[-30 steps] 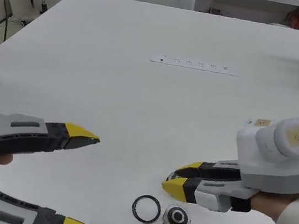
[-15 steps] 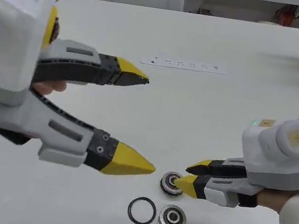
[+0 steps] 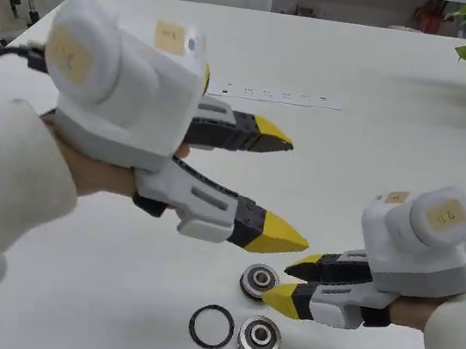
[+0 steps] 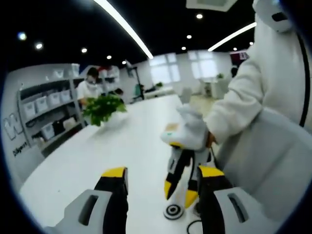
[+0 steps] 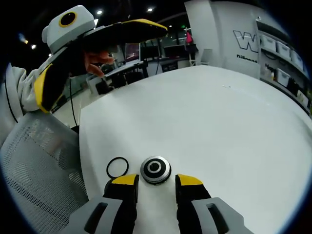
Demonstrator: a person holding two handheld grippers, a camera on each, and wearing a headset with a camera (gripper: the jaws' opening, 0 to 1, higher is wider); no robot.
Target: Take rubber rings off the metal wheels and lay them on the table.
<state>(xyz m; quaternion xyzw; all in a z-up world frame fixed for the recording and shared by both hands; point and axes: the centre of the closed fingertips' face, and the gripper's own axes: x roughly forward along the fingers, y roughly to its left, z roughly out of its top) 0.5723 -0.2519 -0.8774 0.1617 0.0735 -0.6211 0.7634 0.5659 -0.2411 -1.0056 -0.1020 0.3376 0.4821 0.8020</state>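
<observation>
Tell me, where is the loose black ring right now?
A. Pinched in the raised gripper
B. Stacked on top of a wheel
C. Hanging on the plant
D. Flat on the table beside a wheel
D: the ring lies flat on the table, just beside a wheel and not on top of it.

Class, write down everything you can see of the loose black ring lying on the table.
The black ring is a thin, even hoop, rubber by its look, matte and unbroken. It lies flat on the white table, off any wheel, with bare tabletop showing through its middle. A metal wheel sits close beside it; whether they touch is unclear. Nothing grips it.
</observation>
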